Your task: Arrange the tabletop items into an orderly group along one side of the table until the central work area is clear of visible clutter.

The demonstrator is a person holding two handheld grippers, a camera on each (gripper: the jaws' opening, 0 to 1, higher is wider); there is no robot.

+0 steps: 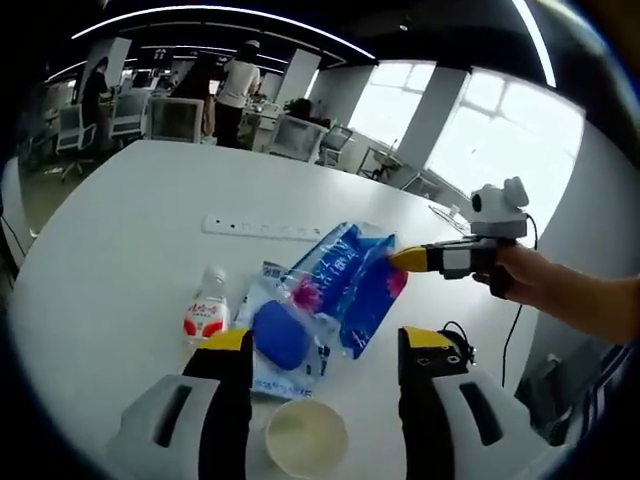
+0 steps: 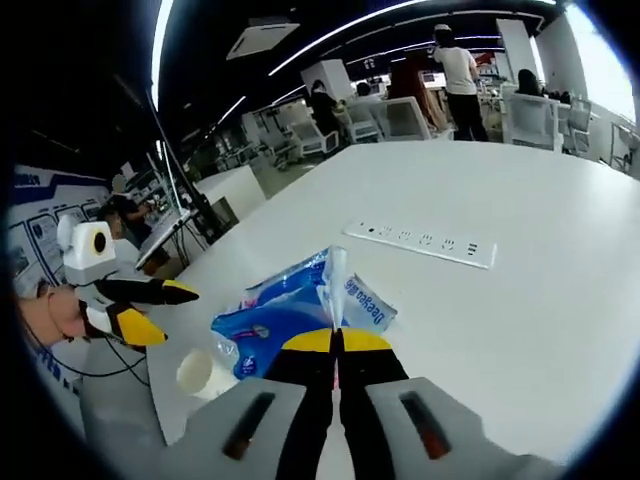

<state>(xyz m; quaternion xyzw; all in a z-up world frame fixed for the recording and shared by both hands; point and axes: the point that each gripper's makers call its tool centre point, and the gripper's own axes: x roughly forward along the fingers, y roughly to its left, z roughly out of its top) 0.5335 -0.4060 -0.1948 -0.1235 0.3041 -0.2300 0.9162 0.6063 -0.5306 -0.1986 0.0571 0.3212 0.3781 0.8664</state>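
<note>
The right tongs (image 2: pixel 335 335) are pinching the blue snack bag (image 1: pixel 350 280)'s edge, while the left tongs (image 1: pixel 325 345), spread wide, are straddling the paper cup (image 1: pixel 306 437).

The table (image 1: pixel 120 250) is plain white, and the power strip (image 1: pixel 262 229) lying on it is white too. The larger plastic packet (image 1: pixel 350 285) is bright blue with white lettering and a touch of pink. A solid dark blue pouch (image 1: pixel 280 335) lies on a pale, clear-and-white packet (image 1: pixel 262 375). The small bottle (image 1: pixel 207 312) is clear with a white cap and a red-and-white label. The paper cup (image 1: pixel 306 437) is cream. The left claw (image 1: pixel 325 345) is black with yellow tips on grey-white mounts; the right claw (image 2: pixel 336 340) has the same colours.
</note>
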